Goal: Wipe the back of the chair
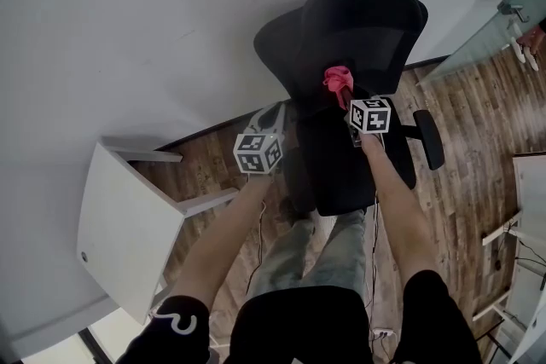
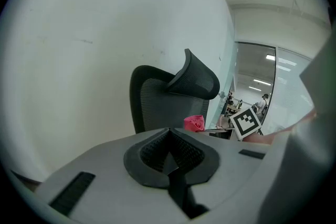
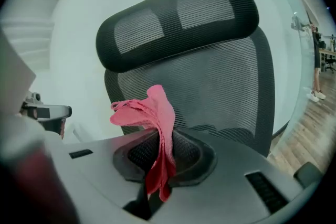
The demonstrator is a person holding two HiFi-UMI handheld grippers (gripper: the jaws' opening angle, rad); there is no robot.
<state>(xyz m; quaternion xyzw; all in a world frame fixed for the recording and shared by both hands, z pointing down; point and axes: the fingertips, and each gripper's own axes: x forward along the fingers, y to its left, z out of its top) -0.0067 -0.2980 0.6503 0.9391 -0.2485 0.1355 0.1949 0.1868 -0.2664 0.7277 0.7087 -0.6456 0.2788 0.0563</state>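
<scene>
pink cloth [image 3: 151, 113] — soft, limp — is pinched at its fold by right gripper [image 3: 156, 162] jaws | left gripper [image 2: 169, 157] jaws are pressed together | mesh chair back [image 3: 226, 86] is judged springy

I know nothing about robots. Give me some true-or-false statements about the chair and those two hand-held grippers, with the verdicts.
1. The right gripper grips a pink cloth. True.
2. The left gripper holds a sponge. False: its jaws are together with nothing between them.
3. The office chair is white leather. False: it is black, with a mesh back.
4. The chair stands on a wood floor. True.
</scene>
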